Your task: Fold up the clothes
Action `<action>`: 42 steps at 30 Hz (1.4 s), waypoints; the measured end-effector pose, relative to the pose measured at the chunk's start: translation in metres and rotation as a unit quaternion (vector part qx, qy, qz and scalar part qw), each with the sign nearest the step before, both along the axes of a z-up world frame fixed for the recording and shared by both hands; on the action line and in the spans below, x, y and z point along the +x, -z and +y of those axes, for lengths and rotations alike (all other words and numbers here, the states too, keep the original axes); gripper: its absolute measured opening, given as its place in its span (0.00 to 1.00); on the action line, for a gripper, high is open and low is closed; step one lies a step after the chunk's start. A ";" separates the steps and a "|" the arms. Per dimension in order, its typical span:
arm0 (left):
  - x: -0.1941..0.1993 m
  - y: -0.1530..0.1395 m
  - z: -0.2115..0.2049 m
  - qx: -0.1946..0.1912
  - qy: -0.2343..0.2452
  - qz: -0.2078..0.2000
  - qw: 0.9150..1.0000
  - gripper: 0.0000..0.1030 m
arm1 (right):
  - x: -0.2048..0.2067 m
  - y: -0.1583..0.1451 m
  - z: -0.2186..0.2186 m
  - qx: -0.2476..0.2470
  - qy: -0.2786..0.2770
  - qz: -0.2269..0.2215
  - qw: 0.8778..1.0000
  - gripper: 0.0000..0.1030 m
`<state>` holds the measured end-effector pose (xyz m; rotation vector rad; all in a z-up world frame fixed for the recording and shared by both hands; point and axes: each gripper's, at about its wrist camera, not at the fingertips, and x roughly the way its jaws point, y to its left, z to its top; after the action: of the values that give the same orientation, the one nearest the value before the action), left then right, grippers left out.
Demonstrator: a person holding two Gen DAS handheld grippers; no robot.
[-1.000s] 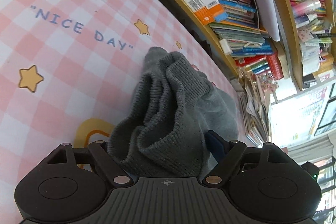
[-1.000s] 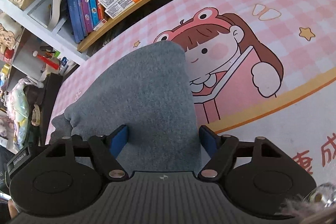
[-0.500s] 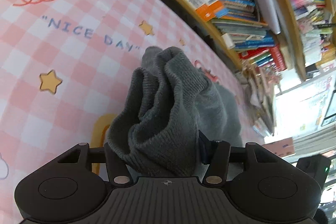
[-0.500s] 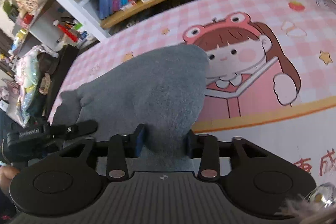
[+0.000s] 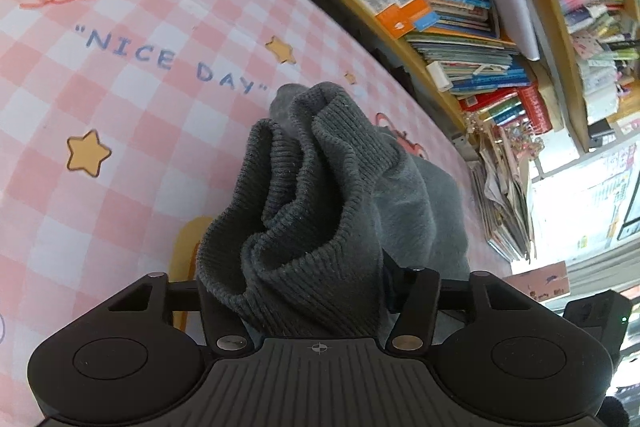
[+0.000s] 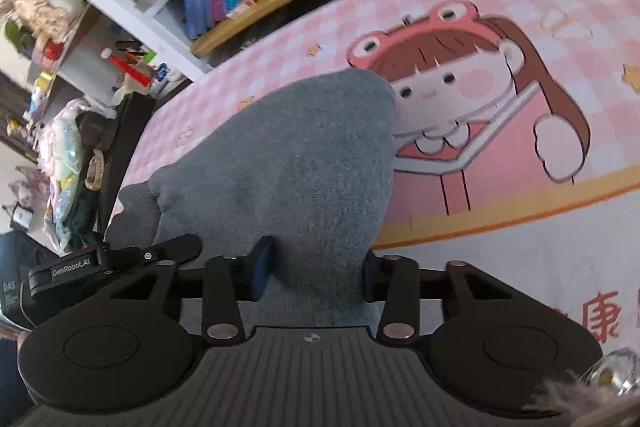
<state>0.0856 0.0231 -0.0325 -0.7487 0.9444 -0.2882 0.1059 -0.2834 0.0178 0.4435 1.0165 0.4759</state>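
A: Left tool (image 5: 316, 291) — state?
B: Pressed in on the ribbed hem of the grey sweater (image 5: 304, 227). The knit is bunched in thick folds between the fingers and rises straight ahead of the camera, above the pink checked bench cover (image 5: 120, 131).

A: Right tool (image 6: 316, 269)?
B: Pinching the smoother body cloth of the same sweater (image 6: 288, 163). One blue pad (image 6: 262, 267) shows at the left, flat against the fabric. The cloth runs forward from the grip to a rounded corner touching the printed frog-hat girl (image 6: 452, 83).

A: Change against a second ago?
B: Both tools stood spread then, cloth loose between the fingers. Half a second back they had closed. Now the grip is the same, and the right view has swung so the left tool's arm shows at its left edge.

A: Surroundings?
B: "NICE DAY" lettering (image 5: 172, 61) and a yellow star (image 5: 86, 157) to the left of the hem. Beyond the bench edge, a bookshelf (image 5: 440, 7) packed with books. The bunched hem hides the bench directly ahead of the left tool.
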 end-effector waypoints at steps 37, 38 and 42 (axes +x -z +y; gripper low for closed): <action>0.052 -0.069 0.000 0.016 0.028 -0.100 0.994 0.51 | 0.040 -0.065 0.009 -0.015 -0.012 -0.124 0.992 0.32; 0.056 -0.069 0.000 0.016 0.028 -0.101 0.994 0.51 | 0.044 -0.066 0.009 -0.016 -0.012 -0.126 0.992 0.32; 0.074 -0.068 0.000 0.018 0.028 -0.101 0.994 0.51 | 0.064 -0.066 0.012 -0.022 -0.016 -0.128 0.991 0.32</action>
<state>0.1596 0.0228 0.0356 -0.6471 0.7769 -0.3880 0.1699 -0.2713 0.0836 0.3179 0.7848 0.5249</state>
